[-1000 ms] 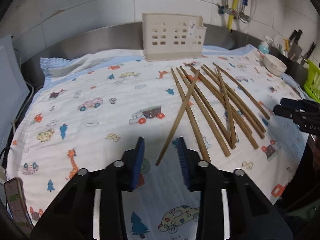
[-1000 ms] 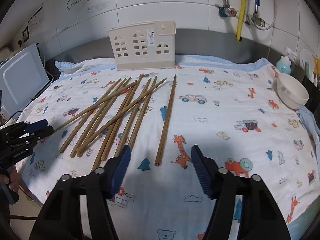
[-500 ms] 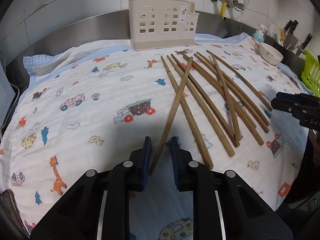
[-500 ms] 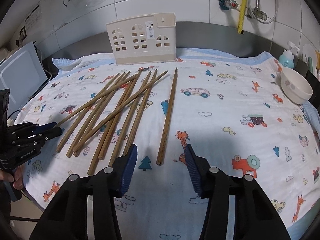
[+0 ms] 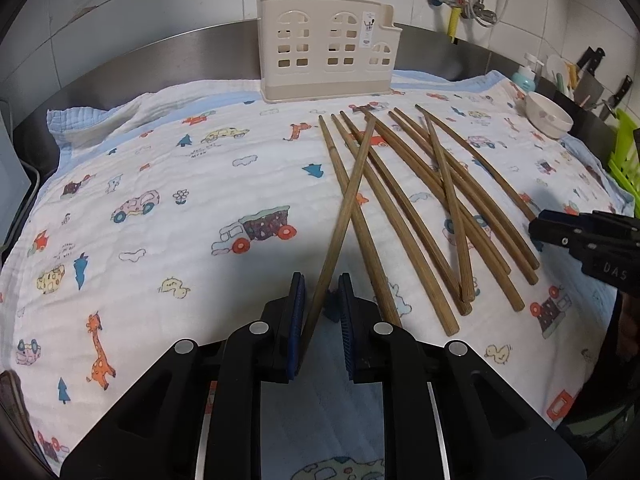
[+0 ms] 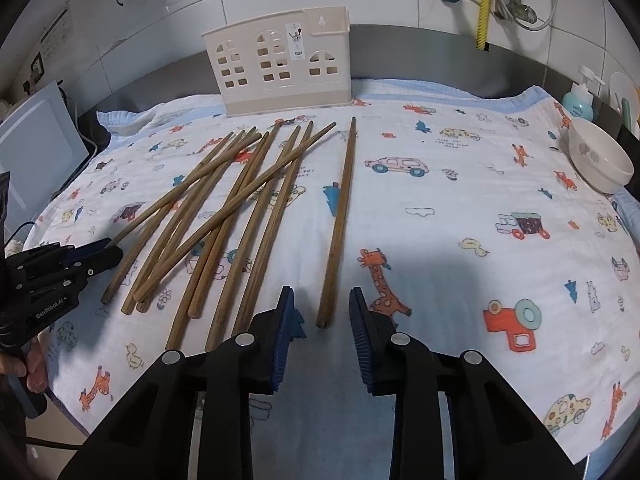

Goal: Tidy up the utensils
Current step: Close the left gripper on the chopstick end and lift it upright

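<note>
While the left gripper (image 5: pixel 320 320) stood wide apart around the near end of one crossed chopstick (image 5: pixel 344 216) a second ago, its jaws have now narrowed until the left pad seems to touch the stick, with a slim gap showing on the right; they are closing but not yet clamped. That stick lies slanted over the leftmost chopsticks of the loose pile of chopsticks (image 5: pixel 436 204) on the cartoon-print cloth (image 5: pixel 160 184) that covers the counter. The right gripper (image 6: pixel 320 330) has narrowed as well and come nearer the lone chopstick (image 6: pixel 340 220), which lies apart from the pile on its right; the jaws stand open on either side of its near end without touching it. The cream utensil holder (image 5: pixel 326 50) stands upright at the back edge of the cloth against the steel splashback, and no chopstick shows in it. A white bowl (image 6: pixel 600 160) sits at the far right, clear of the work. Judging from this, both hands are about to take a stick each, so sorting is only starting; the left stick's crossing may drag its neighbours when lifted.
</note>
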A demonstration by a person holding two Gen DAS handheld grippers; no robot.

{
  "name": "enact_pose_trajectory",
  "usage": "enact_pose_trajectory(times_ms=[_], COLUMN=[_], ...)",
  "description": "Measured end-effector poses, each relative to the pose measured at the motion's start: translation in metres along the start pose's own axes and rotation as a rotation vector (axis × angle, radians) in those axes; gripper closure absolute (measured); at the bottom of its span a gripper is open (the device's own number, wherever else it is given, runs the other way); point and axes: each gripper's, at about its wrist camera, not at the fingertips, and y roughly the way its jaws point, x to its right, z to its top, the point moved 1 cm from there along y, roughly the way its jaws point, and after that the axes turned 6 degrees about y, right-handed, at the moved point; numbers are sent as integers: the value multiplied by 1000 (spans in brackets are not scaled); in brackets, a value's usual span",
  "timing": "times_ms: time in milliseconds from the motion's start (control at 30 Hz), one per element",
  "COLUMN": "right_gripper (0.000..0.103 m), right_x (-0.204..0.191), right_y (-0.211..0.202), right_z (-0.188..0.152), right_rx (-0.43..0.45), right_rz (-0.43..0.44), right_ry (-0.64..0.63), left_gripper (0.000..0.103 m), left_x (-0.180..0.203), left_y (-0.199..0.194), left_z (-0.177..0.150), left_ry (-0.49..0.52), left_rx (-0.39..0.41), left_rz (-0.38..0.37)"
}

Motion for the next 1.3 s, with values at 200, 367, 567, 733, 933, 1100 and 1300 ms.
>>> enact_pose_trajectory(times_ms=[200, 367, 567, 733, 933, 1100, 1300], right_gripper=[89, 96, 96, 96, 96, 96, 96], right_x=[0, 9, 14, 13, 14, 16, 15], right_y=[1, -1, -27, -56, -82, -96, -108], right_z=[0, 1, 10, 31, 69, 99, 138], right_rx=[17, 30, 100, 180, 257, 280, 279], right_rz=[-45, -38, -38, -40, -29, -5, 32], right_ry=[-10, 16, 12, -32, -89, -136, -182], left_gripper=[87, 100, 100, 100, 100, 100, 99], left_x=[2, 2, 1, -4, -15, -23, -34], left_y=[2, -2, -19, -38, -54, -64, -67], left_z=[4, 6, 11, 23, 46, 67, 94], left_ry=[20, 9, -12, -37, -59, -46, -26], left_rx=[-13, 0, 44, 95, 140, 167, 177], left_rz=[6, 4, -2, -40, -69, -73, -58])
